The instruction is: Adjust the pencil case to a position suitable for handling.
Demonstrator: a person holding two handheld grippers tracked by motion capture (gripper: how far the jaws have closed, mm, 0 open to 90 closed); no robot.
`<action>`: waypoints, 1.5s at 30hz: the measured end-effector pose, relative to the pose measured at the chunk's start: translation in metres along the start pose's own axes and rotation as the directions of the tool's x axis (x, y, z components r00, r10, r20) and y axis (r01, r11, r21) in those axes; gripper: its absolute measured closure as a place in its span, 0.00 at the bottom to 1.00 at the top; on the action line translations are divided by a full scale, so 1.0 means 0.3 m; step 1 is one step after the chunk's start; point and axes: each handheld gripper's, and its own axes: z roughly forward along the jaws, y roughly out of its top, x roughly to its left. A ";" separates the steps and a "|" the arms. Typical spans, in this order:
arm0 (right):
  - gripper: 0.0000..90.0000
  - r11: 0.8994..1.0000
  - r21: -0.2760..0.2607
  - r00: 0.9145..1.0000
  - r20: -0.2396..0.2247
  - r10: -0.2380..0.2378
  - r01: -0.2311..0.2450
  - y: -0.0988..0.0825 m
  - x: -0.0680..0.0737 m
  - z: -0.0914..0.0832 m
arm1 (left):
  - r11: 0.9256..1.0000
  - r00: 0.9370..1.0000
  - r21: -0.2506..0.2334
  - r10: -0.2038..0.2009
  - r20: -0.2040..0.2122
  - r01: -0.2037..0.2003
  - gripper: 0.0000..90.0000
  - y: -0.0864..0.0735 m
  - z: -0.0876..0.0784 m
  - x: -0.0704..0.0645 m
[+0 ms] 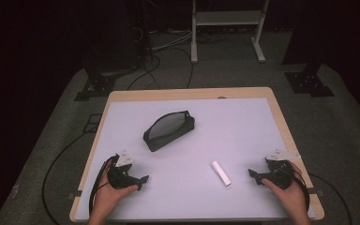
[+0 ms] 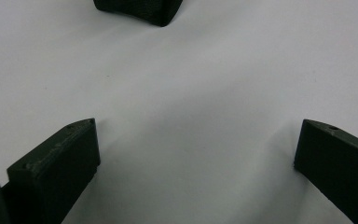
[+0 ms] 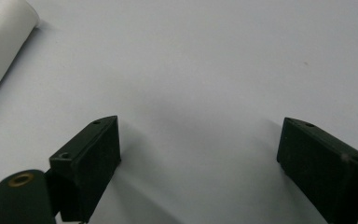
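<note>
Near the right tool, whose jaws gape empty like the left tool's, a small white smooth cylinder lies flat on the pale bench, probably light, stiff and roll-prone, best pinched across its middle.

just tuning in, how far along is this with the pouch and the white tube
Nothing looks done yet. The black pouch lies mid-table, and the white tube lies apart from it on the white mat. The left gripper and right gripper rest near the front edge, jaws wide open and empty. Picking up either item is all still ahead.
</note>
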 end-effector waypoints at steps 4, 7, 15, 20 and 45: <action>0.14 1.000 0.000 1.000 0.000 0.000 0.000 0.000 0.000 0.000 | 1.000 1.000 -0.002 -0.002 0.000 0.002 0.00 0.000 0.000 0.001; 0.14 1.000 0.000 1.000 -0.001 0.001 -0.001 0.000 0.000 0.000 | 1.000 1.000 -0.014 -0.009 -0.004 0.009 0.04 -0.001 -0.006 0.003; 0.14 1.000 -0.001 1.000 0.001 0.000 0.000 -0.001 0.000 0.000 | 0.999 1.000 -0.035 -0.001 0.021 0.001 0.22 0.008 -0.018 0.012; 0.14 1.000 -0.001 1.000 0.002 -0.001 0.001 0.000 0.001 0.000 | 0.999 0.999 -0.033 0.008 0.040 -0.006 0.30 0.021 -0.018 0.013; 0.14 1.000 -0.002 1.000 0.001 0.000 0.000 -0.001 0.000 0.000 | 0.994 0.999 -0.111 0.003 0.035 0.001 0.44 0.186 -0.062 0.067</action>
